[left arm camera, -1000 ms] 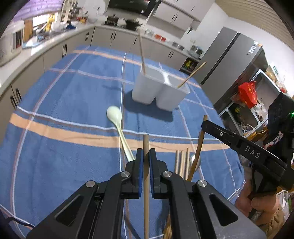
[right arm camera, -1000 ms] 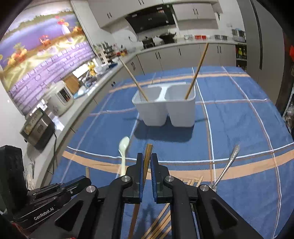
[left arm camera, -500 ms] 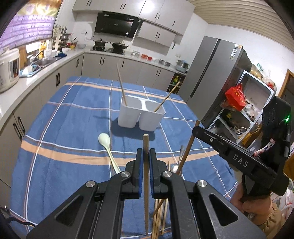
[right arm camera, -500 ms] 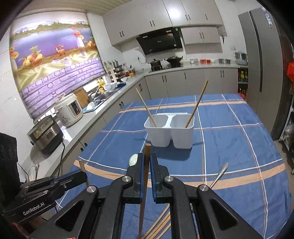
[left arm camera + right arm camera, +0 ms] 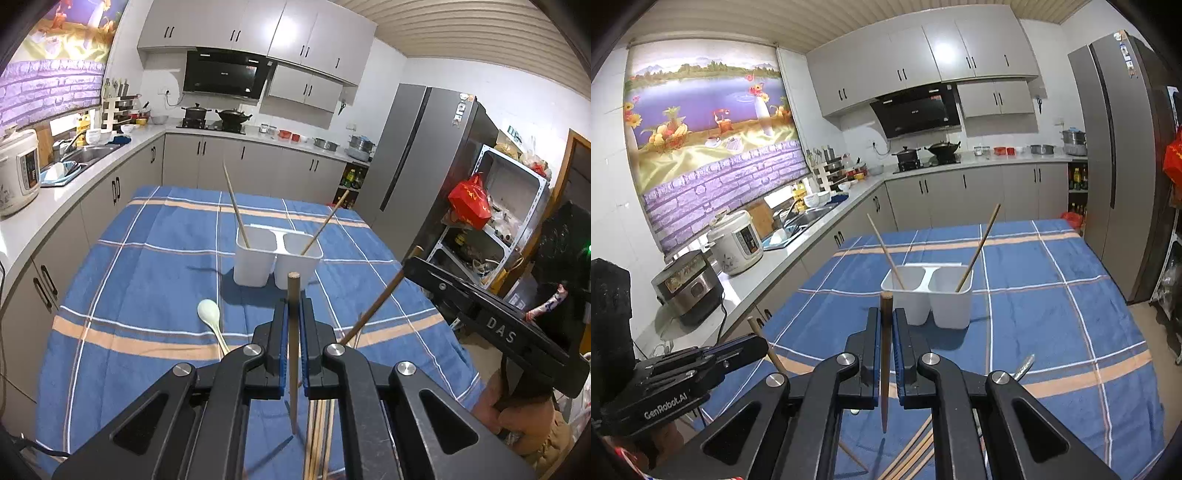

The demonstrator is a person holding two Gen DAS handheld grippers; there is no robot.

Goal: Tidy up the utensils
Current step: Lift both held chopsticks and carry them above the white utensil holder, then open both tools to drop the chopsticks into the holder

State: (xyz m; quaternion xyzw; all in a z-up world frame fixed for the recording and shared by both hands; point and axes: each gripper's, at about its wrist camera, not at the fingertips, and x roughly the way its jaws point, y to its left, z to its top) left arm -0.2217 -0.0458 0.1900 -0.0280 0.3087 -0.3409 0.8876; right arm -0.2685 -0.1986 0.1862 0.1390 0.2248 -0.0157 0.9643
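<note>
Chopsticks: one clamped in left gripper [image 5: 293, 314], one in right gripper [image 5: 886, 325], both clear of the blue cloth [image 5: 147, 266]. Loose chopsticks [image 5: 319, 439] lie near its edge. White two-compartment holder [image 5: 277, 258] mid-table, one stick per compartment. White spoon [image 5: 209, 314] nearby.

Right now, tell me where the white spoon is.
In the left wrist view the white spoon lies on the blue tablecloth, left of the left gripper and nearer than the white holder.
</note>
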